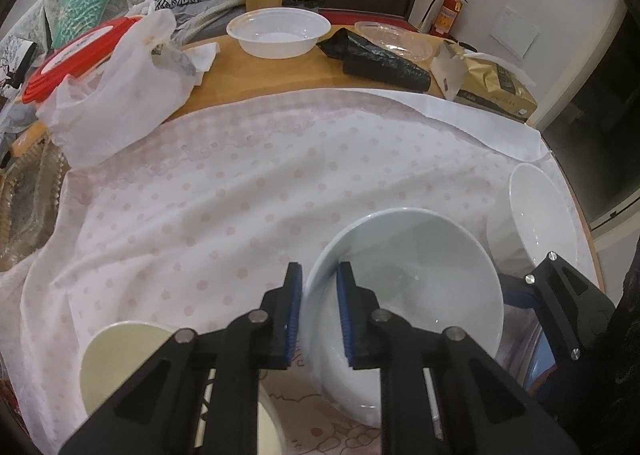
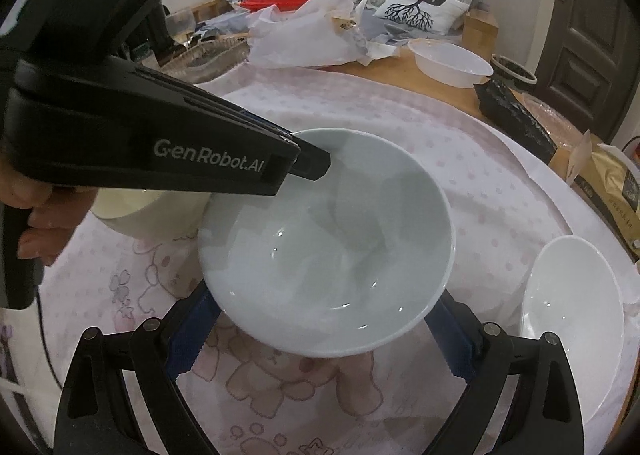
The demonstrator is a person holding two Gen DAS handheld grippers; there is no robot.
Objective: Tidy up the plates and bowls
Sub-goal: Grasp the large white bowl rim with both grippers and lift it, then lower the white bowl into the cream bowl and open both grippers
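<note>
One line of writing can be read: "GenRobot.AI" in pale letters on the black body of the left claw (image 2: 310,165), seen from the right wrist. That claw is clamped on the near-left rim of the pale blue-white bowl (image 1: 404,279), one blue pad (image 1: 347,307) inside the wall and the other outside. The bowl is glossy, deep and bare inside, and sits on the dotted pink-and-white cloth (image 1: 224,207) that covers the tabletop. The right claw (image 2: 320,339) is spread wide, its blue fingers (image 2: 192,331) to either side of the bowl's base (whether they touch it, I cannot tell). Just right of the bowl stands a white bowl (image 2: 572,311), tipped on its side; just left of it is a cream bowl (image 1: 120,359), partly hidden by the left claw. Beyond the bowl, past the cloth's edge, lie a white plastic basin (image 1: 278,33), a black bag (image 1: 380,59), a gold packet (image 1: 496,85) with unreadable print and a white plastic bag (image 1: 116,95).
</note>
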